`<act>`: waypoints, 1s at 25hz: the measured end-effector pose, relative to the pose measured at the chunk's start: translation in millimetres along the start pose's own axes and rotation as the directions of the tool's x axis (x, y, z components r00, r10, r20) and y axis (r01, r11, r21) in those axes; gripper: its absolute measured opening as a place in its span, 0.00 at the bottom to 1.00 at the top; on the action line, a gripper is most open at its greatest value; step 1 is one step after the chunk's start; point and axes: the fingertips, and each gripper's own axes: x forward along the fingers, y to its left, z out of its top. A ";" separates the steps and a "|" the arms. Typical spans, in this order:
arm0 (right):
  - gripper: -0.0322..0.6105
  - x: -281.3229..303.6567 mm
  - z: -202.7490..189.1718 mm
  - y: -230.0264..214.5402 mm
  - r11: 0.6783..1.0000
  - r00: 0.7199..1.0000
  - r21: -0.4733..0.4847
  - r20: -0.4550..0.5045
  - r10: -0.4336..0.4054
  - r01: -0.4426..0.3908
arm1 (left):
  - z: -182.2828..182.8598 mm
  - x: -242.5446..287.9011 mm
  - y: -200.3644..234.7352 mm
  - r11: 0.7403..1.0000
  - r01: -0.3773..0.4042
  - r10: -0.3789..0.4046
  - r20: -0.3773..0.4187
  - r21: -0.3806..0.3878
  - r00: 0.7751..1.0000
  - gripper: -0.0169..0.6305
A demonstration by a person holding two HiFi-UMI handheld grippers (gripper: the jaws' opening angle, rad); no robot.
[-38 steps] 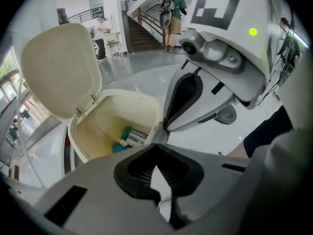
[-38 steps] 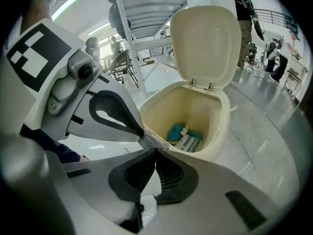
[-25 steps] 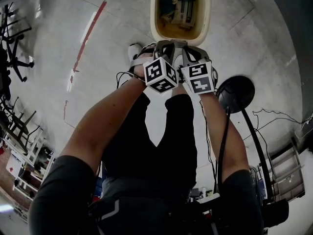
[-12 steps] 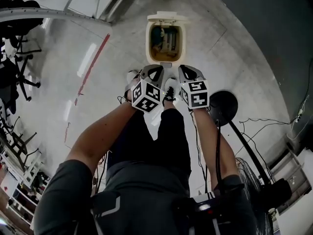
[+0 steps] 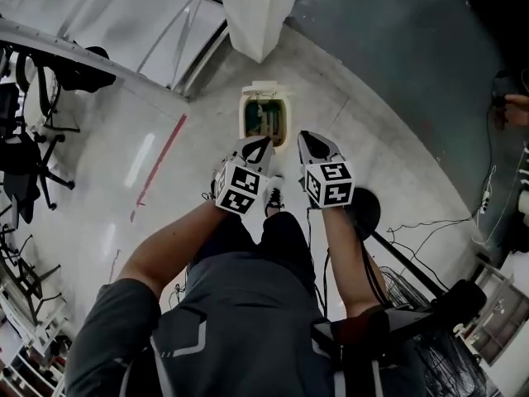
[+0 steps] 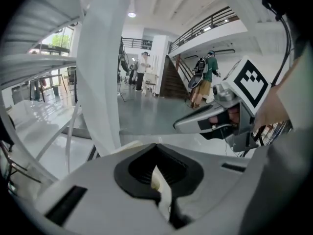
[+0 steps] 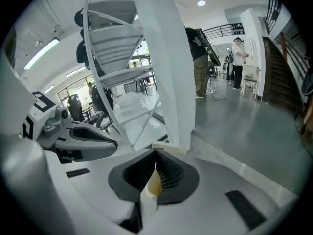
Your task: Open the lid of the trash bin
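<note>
At far left, dark office chairs on glossy pale concrete floor, then a red floor stripe. Centre: left tool, jaws closed and empty, just short of cream trash bin with lid tipped open, rubbish inside, white pillar behind. Right tool alongside, jaws closed, empty. Further right, black round stand base and loose cables on darker grey floor.
</note>
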 end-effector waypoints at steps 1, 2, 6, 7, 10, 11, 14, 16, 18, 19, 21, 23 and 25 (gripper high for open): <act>0.09 -8.4 12.6 2.0 1.000 1.000 -0.013 0.016 0.002 -0.001 | 9.5 -5.3 -0.2 1.000 -0.006 0.007 0.013 -0.004 1.000 0.04; 0.09 -16.9 25.1 3.4 1.000 0.999 -0.026 0.032 0.001 0.000 | 19.0 -10.2 -0.5 1.000 -0.010 0.010 0.025 -0.006 1.000 0.04; 0.09 -51.0 66.0 13.3 0.998 0.996 -0.070 0.088 0.002 0.004 | 58.9 -38.5 -5.0 0.999 0.005 -0.008 0.098 0.035 0.995 0.04; 0.09 -59.2 74.7 16.9 0.996 0.995 -0.084 0.100 0.009 -0.001 | 68.7 -48.2 -5.9 0.999 0.009 -0.014 0.116 0.045 0.993 0.04; 0.09 -85.9 104.0 21.7 0.990 0.989 -0.143 0.144 0.018 0.003 | 102.8 -79.6 -7.6 0.998 0.010 -0.019 0.171 0.058 0.985 0.04; 0.09 -95.4 115.9 21.3 0.988 0.986 -0.156 0.168 0.015 0.011 | 114.9 -88.6 -7.0 0.998 0.005 -0.016 0.190 0.060 0.982 0.04; 0.09 -125.3 152.0 21.3 0.989 0.968 -0.147 0.252 0.002 0.036 | 154.2 -114.8 -6.2 0.998 0.018 -0.033 0.263 0.062 0.964 0.04; 0.09 -146.8 177.8 24.1 0.990 0.950 -0.135 0.313 -0.006 0.051 | 184.0 -133.5 -6.2 0.996 0.027 -0.052 0.316 0.082 0.947 0.04; 0.09 -166.8 203.5 29.5 0.988 0.928 -0.142 0.372 -0.007 0.064 | 213.5 -153.0 -4.8 0.995 0.032 -0.066 0.363 0.097 0.929 0.04; 0.09 -176.5 214.2 33.3 0.986 0.919 -0.152 0.395 -0.004 0.070 | 226.2 -163.6 -5.6 0.995 0.043 -0.077 0.386 0.095 0.919 0.04; 0.09 -196.1 233.0 41.6 0.981 0.901 -0.177 0.434 0.006 0.078 | 248.6 -186.3 -11.6 0.992 0.080 -0.114 0.435 0.094 0.893 0.04; 0.09 -214.3 253.0 49.8 0.978 0.881 -0.194 0.473 0.022 0.080 | 269.1 -207.7 -17.0 0.989 0.097 -0.141 0.482 0.116 0.864 0.04; 0.09 -229.7 269.6 56.9 0.976 0.859 -0.204 0.510 0.036 0.081 | 284.7 -225.4 -17.2 0.989 0.085 -0.137 0.521 0.121 0.843 0.04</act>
